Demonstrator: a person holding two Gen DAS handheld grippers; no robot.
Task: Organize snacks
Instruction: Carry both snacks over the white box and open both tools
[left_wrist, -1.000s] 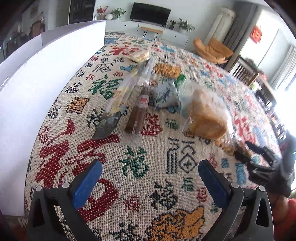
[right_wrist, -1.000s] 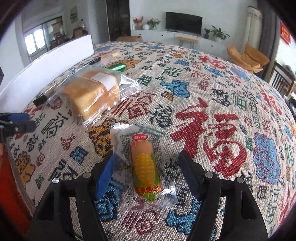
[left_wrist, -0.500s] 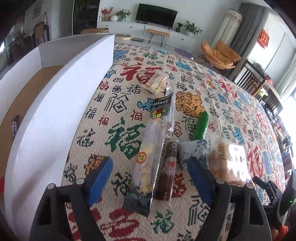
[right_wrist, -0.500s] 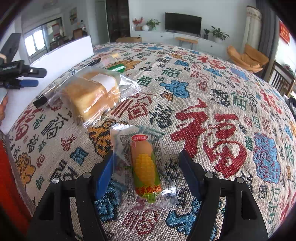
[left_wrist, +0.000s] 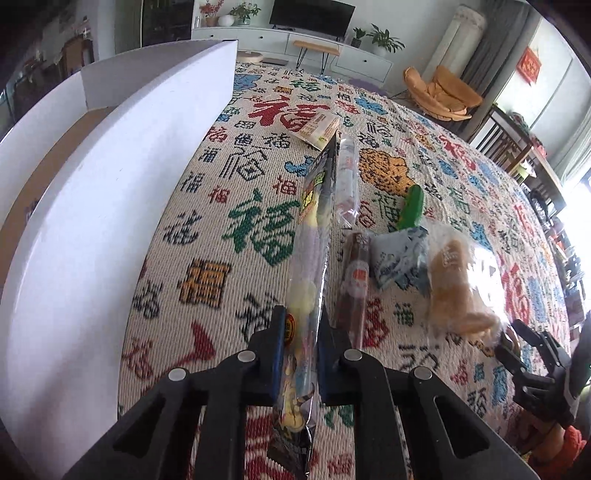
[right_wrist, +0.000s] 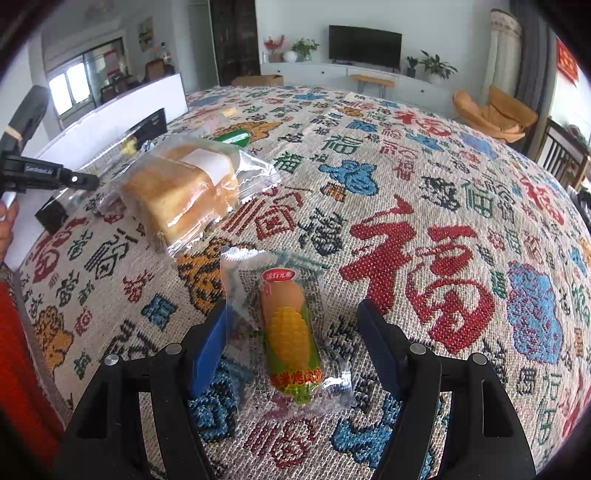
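While the right claw (right_wrist: 291, 339) waits with its jaws spread either side of the corn sausage pack (right_wrist: 290, 332), not touching it, the left claw (left_wrist: 300, 354) has just closed its jaws and now pinches the near end of the long clear snack bag (left_wrist: 312, 266). A second ago that claw stood wide open, farther back from the snacks, with nothing between its pads; it has since come forward over the patterned worktop (left_wrist: 207, 229) to the bag. The bag runs away from the claw, just beside the brown sausage stick (left_wrist: 354, 284), with the blue-and-white packet (left_wrist: 399, 258) and the wrapped bread (left_wrist: 454, 291) beyond that. To the bag's left stands the white box (left_wrist: 110, 177), its wall near. With the grip made, the likely next step is lifting the bag over that wall; being long and floppy, it may sag.
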